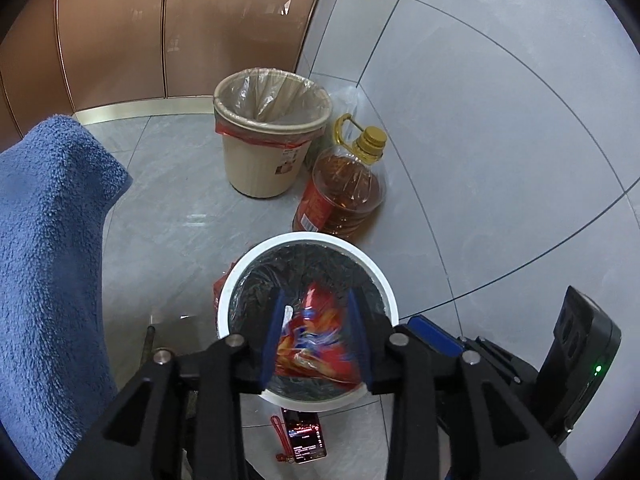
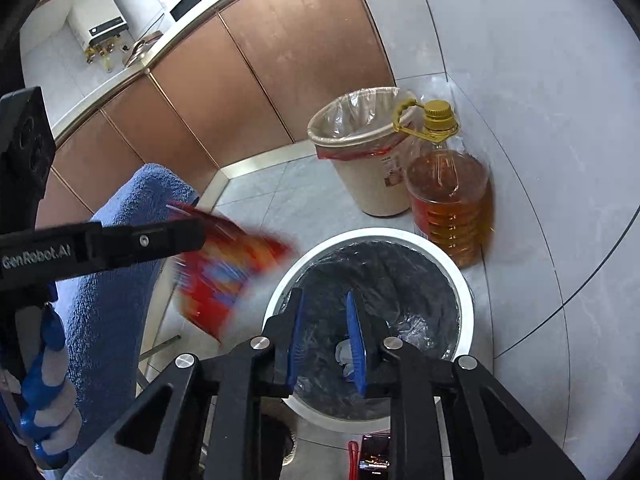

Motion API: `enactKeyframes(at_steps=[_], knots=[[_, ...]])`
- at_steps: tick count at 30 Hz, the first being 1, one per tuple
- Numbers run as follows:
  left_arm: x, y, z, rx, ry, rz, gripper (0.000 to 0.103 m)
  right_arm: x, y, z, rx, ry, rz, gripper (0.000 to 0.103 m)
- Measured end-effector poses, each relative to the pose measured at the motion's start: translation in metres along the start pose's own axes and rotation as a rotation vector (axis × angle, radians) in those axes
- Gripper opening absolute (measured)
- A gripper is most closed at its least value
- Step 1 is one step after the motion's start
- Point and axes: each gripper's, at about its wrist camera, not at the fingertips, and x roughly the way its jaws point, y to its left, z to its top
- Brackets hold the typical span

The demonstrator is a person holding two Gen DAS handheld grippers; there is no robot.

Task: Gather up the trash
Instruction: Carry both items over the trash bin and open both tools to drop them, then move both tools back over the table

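My left gripper [image 1: 318, 338] is shut on a red and orange snack wrapper [image 1: 316, 344] and holds it above the white bin [image 1: 248, 268] with the black liner. In the right wrist view the same wrapper [image 2: 224, 268] is blurred, hanging from the left gripper's fingers [image 2: 176, 236] left of the white bin [image 2: 280, 284]. My right gripper [image 2: 326, 340] is open and empty, right over the white bin's mouth. A small piece of white trash [image 2: 345, 354] lies at the bottom of the liner.
A beige bin [image 1: 260, 152] with a clear liner stands by the brown cabinets [image 1: 160, 32], with a large oil bottle [image 1: 344, 192] beside it. A blue towel [image 1: 48, 260] hangs at the left. A phone [image 1: 306, 440] lies on the tile floor below the white bin.
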Motion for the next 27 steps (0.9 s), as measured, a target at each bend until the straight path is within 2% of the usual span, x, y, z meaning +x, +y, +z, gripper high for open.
enactKeyframes(at_steps=[6, 12, 18, 22, 27], knots=[[-0.015, -0.003, 0.000, 0.005, -0.021, -0.005, 0.032, -0.014, 0.008, 0.001, -0.015, -0.017, -0.018, 0.023], [-0.051, -0.002, -0.004, -0.003, -0.071, -0.010, 0.032, -0.035, 0.028, 0.005, -0.043, -0.040, 0.001, 0.023], [-0.104, 0.005, -0.012, -0.015, -0.142, -0.001, 0.032, -0.069, 0.060, 0.011, -0.086, -0.095, 0.026, 0.029], [-0.145, 0.013, -0.023, -0.029, -0.202, 0.013, 0.039, -0.099, 0.087, 0.015, -0.126, -0.141, 0.050, 0.032], [-0.201, 0.028, -0.040, -0.049, -0.288, 0.038, 0.039, -0.132, 0.126, 0.015, -0.188, -0.185, 0.082, 0.034]])
